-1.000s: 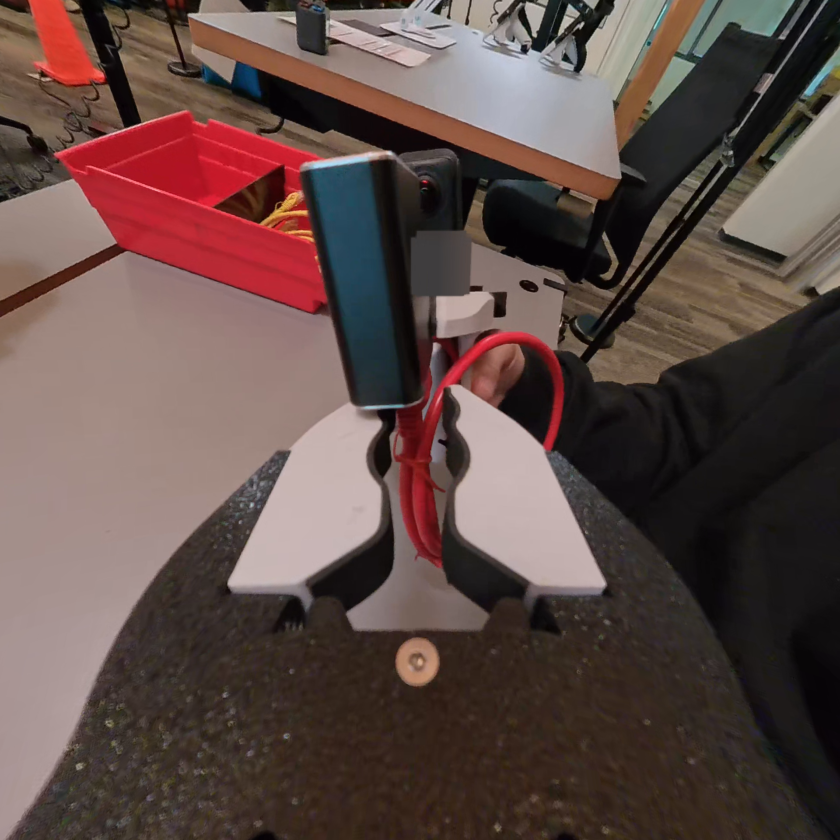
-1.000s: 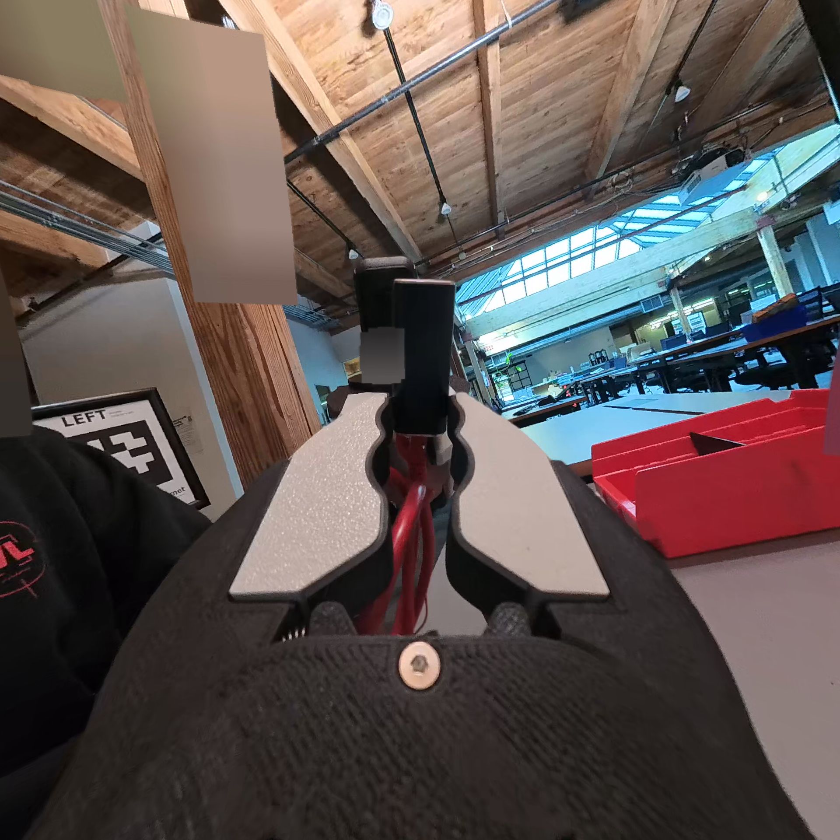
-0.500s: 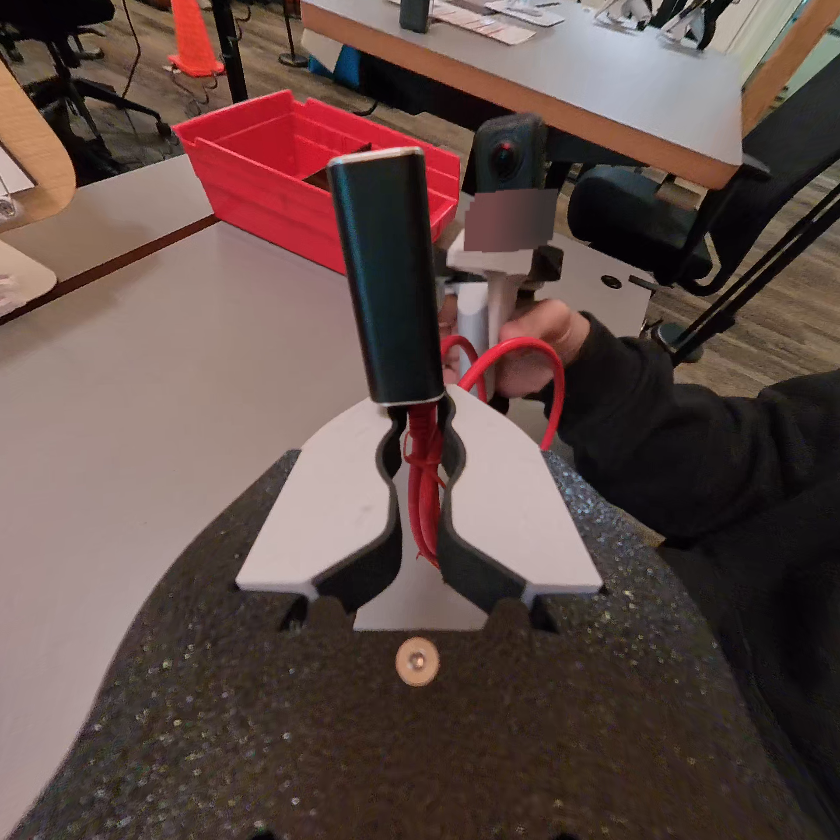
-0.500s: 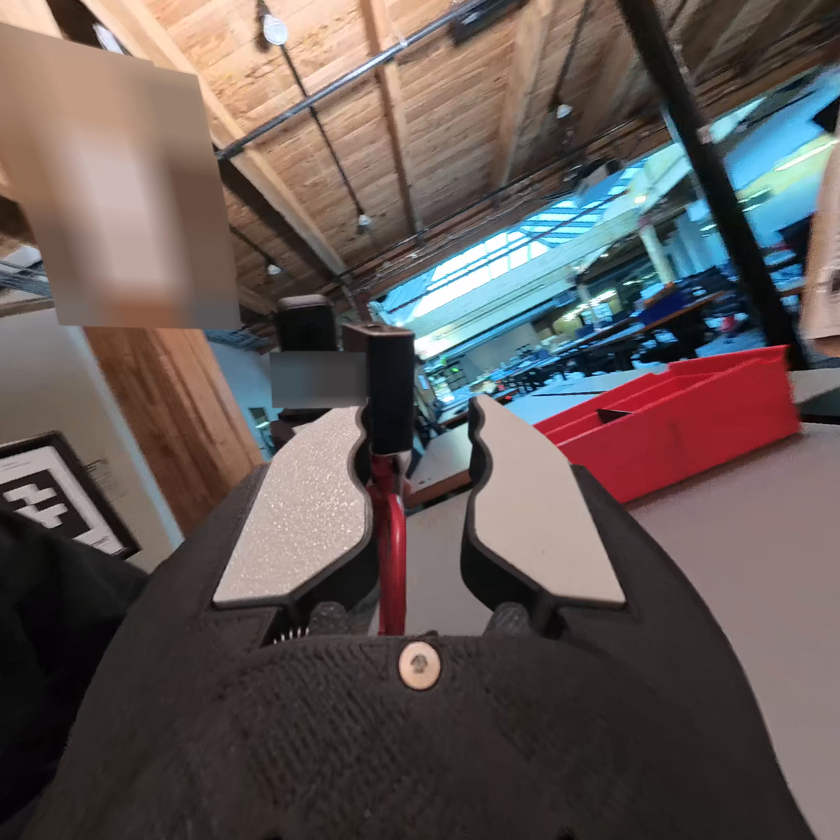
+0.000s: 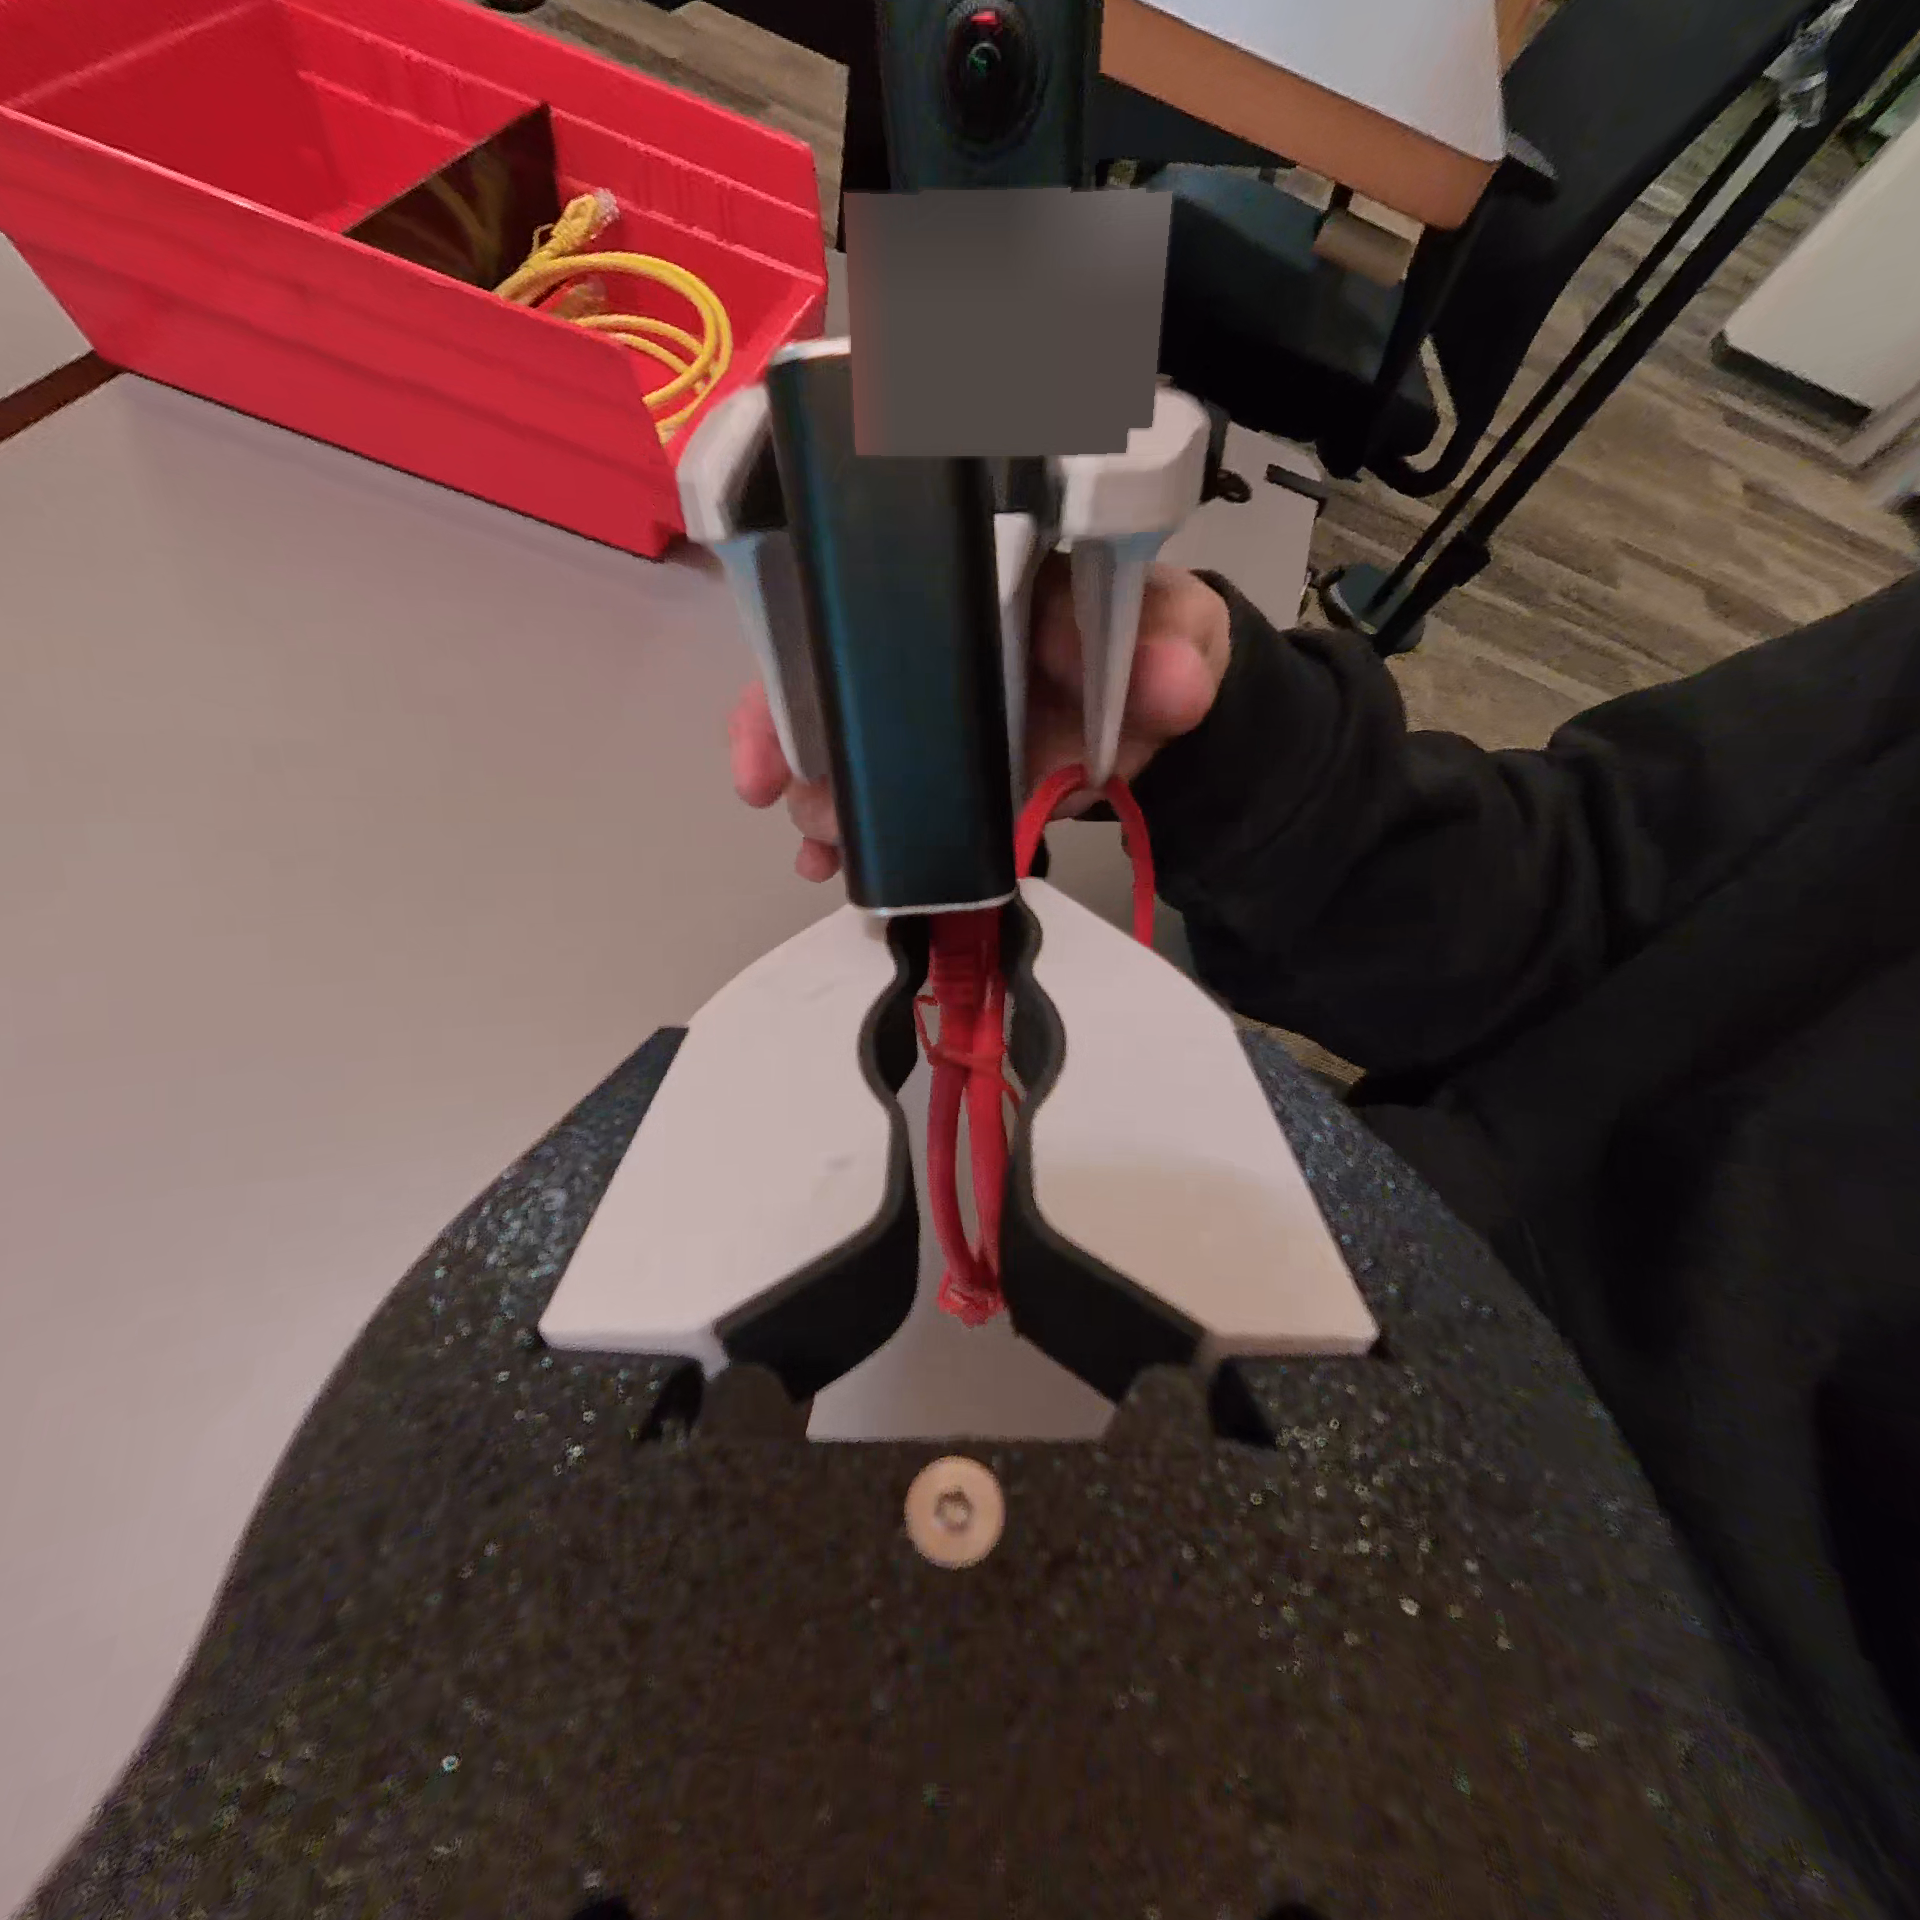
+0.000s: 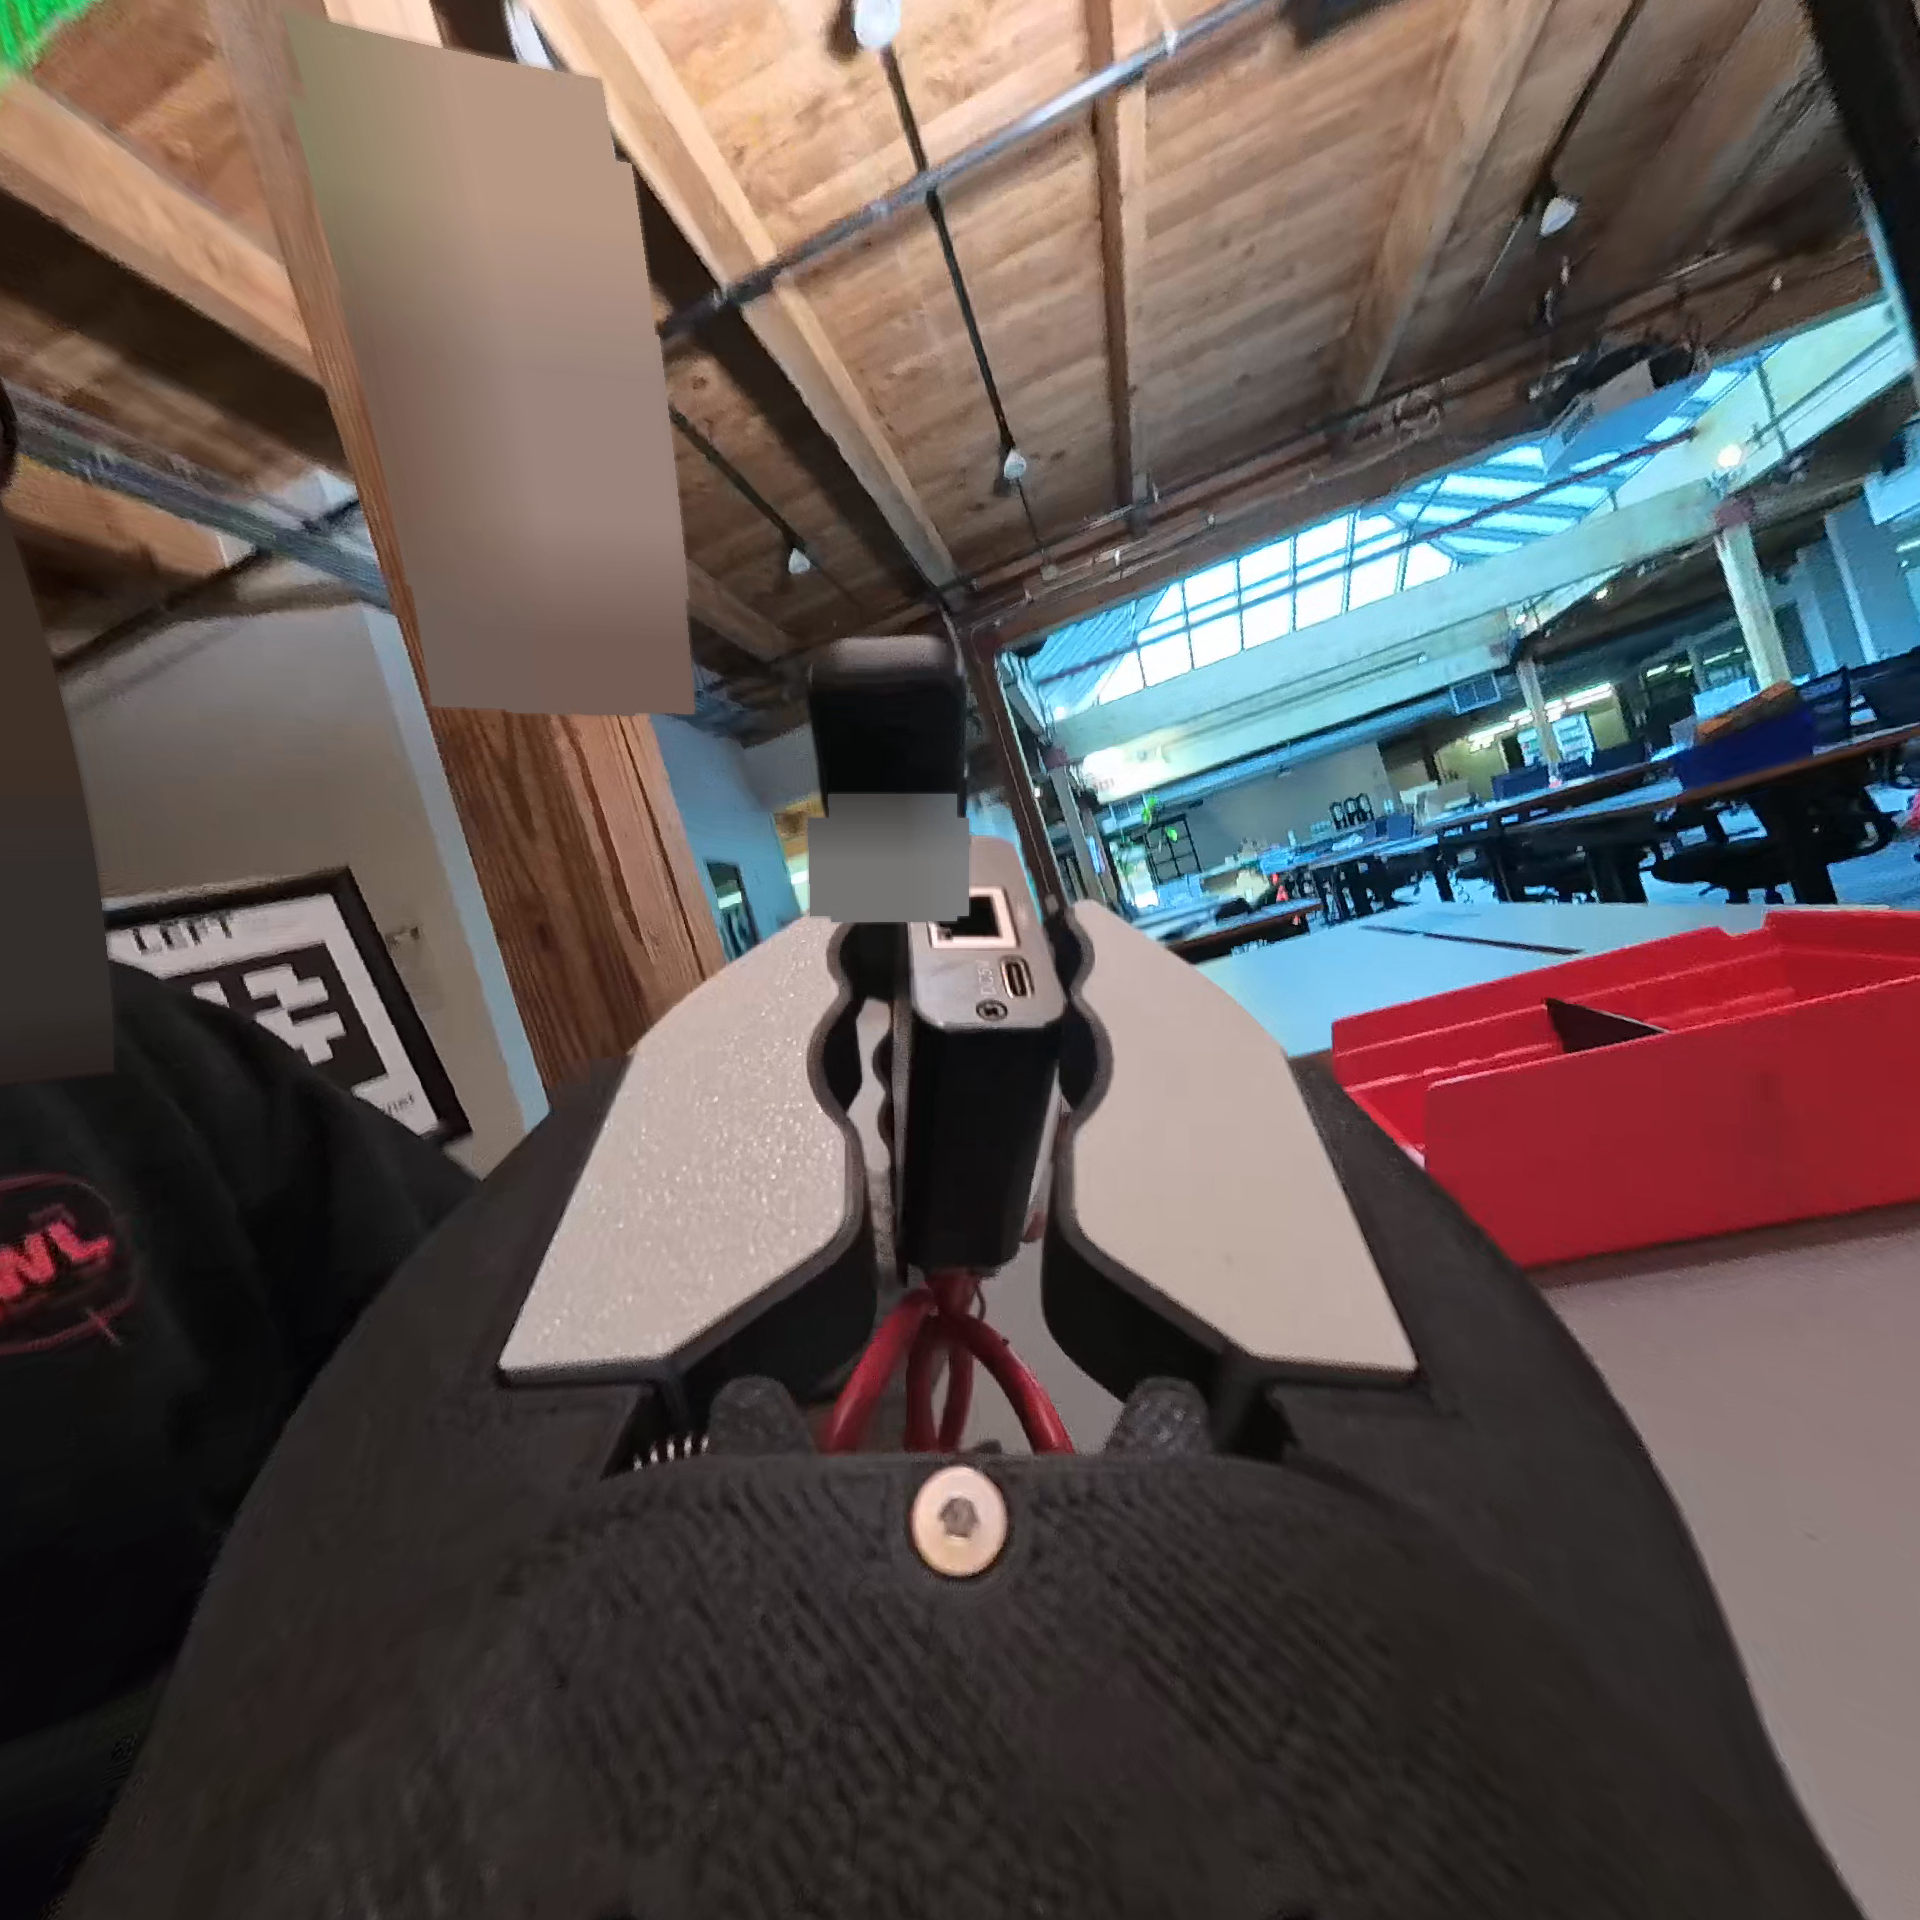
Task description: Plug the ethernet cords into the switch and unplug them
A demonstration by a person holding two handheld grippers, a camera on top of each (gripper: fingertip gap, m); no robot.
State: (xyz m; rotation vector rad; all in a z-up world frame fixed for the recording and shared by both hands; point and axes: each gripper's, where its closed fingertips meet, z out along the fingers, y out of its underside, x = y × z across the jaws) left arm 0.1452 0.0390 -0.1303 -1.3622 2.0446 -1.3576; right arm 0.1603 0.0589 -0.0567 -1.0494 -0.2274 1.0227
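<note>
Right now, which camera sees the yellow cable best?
The left wrist view. There the yellow cable lies coiled in the red bin, with one plug end showing. The right wrist view shows only the bin's outer wall and divider, so the cable is hidden.

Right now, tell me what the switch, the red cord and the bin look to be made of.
Switch: dark, smooth casing with a soft sheen and a bright rim at its end, likely anodised metal, possibly plastic. Red cord: thin, flexible rubbery or plastic jacket that bends into loops, with a moulded plug. Red bin: rigid glossy moulded plastic, judging by its ribbed walls and even colour.
</note>
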